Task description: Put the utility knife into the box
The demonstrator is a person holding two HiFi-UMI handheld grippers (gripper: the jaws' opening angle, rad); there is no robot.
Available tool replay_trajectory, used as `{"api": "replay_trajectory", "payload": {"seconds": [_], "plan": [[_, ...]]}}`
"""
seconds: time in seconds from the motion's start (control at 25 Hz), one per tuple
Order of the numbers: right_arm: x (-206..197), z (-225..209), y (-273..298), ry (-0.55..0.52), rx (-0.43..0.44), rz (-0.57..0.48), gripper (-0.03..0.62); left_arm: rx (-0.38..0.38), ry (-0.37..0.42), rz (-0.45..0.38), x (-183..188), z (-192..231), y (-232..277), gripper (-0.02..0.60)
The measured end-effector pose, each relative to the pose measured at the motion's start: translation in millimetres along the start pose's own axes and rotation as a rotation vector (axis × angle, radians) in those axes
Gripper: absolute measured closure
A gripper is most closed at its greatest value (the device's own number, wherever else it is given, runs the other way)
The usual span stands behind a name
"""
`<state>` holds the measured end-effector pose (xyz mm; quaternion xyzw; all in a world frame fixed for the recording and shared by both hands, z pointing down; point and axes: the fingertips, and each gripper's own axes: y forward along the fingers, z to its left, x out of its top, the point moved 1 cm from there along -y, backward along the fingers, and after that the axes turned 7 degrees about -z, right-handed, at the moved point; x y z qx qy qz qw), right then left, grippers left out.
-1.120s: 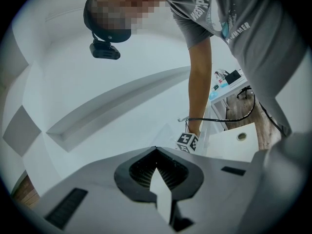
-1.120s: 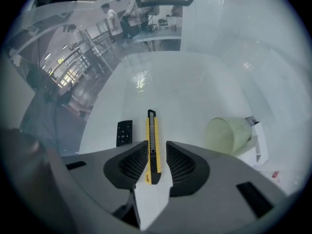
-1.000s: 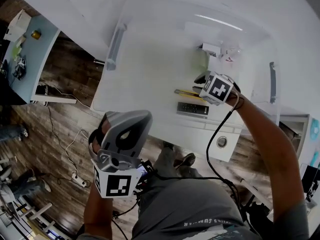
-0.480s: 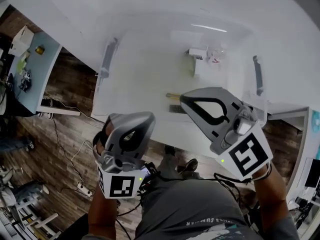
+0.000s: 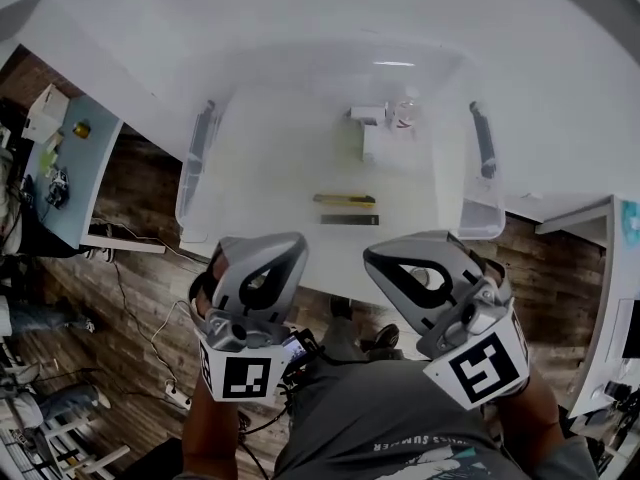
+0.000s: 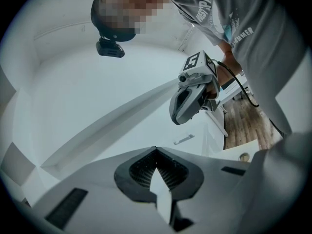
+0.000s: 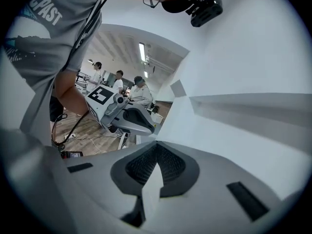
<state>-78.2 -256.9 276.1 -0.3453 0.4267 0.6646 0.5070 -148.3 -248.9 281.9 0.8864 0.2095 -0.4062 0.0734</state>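
Box (image 5: 282, 173) on white table (image 5: 140, 43), wood floor (image 5: 130, 303)

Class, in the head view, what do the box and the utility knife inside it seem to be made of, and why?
Box: clear, glossy plastic, apparently; its walls are see-through and light glints near its far rim.
Utility knife: yellow casing, probably matte plastic; too small to confirm any metal.

1 clear box (image 5: 270, 183) with 2 handles (image 5: 200, 133), 1 yellow utility knife (image 5: 345, 200), 1 dark flat bar (image 5: 350, 220), 2 grippers, the left gripper (image 5: 262, 253) and the right gripper (image 5: 410, 258), 1 white counter (image 5: 560, 98)
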Motion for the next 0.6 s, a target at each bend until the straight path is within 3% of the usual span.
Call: {"api": "replay_trajectory", "payload": {"seconds": [0.6], "plan": [[7, 26, -61, 0.026, -0.031, -0.001, 0.585, -0.008, 0.018, -0.028, 49, -34, 2, 0.574]]}}
